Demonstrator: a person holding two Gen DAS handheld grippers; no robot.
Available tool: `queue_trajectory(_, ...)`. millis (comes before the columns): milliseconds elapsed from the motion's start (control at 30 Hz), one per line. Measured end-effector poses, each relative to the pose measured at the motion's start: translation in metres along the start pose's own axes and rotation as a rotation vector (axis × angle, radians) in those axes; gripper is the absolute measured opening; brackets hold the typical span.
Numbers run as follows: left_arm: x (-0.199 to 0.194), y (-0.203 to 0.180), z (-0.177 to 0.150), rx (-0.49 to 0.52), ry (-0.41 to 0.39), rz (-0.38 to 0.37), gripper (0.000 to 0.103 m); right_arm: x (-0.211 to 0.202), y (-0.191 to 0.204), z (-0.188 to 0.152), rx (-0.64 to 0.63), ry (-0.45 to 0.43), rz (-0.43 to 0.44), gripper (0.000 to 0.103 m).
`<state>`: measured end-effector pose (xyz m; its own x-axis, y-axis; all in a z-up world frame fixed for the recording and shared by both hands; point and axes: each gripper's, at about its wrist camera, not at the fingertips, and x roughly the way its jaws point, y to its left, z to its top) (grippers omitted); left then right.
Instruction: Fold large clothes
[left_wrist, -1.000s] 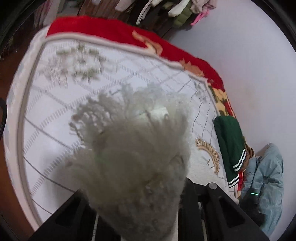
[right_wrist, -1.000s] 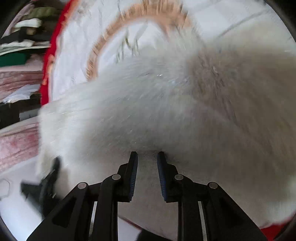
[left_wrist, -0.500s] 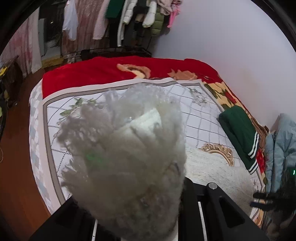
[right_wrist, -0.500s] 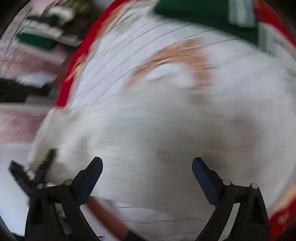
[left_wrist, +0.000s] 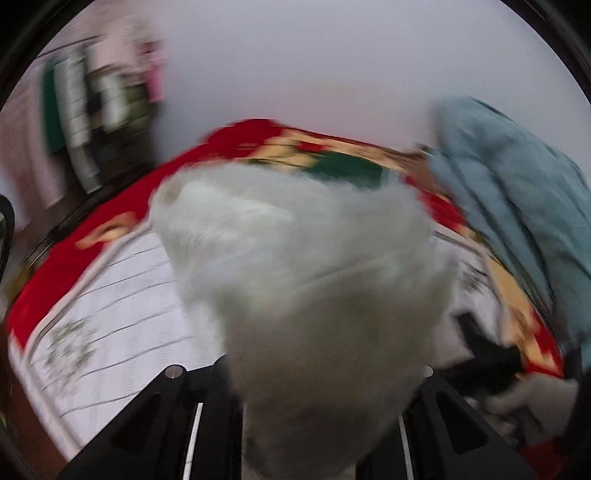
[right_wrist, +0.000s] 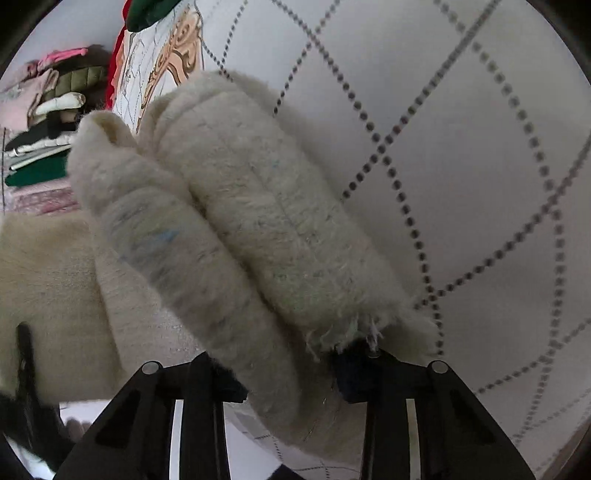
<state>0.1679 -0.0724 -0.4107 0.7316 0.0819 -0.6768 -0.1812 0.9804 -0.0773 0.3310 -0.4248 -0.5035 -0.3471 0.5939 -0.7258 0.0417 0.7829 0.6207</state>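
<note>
A fluffy white garment fills the middle of the blurred left wrist view. My left gripper is shut on a bunch of it and holds it above the bed. In the right wrist view the same white garment runs as two thick rolled folds from the upper left down between the jaws. My right gripper is closed on the bunched lower end of these folds, its fingertips buried in the pile.
The bed has a white quilted cover with dotted diamond lines and a red border. A folded green garment and a light blue jacket lie at the far edge. Clothes hang at the back left.
My right gripper was open over the garment half a second ago and has closed on its folds. My left gripper has swung right with its bunch, now facing the wall and blue jacket.
</note>
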Motion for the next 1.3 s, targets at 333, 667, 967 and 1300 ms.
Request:
queue_trajectory(333,0.081,-0.088,-0.049,0.154,0.209,-0.159,0.013,0.01,0.002,0.005,0.015,0.066,0.004,0.035)
queue_trajectory(667,0.061,-0.069,-0.055,0.216,0.255,-0.104,0.057,-0.079,0.01,-0.013,-0.009,-0.057,-0.095,0.062)
queue_trajectory(967,0.022,-0.038,-0.057,0.095,0.325,-0.152,0.094,-0.112,0.065,-0.01,-0.027,-0.143,0.1,0.085)
queue_trajectory(1300,-0.011,0.039,-0.057,-0.073,0.359,0.122,0.094,0.024,0.15,0.023,-0.195,0.082,0.1,0.037)
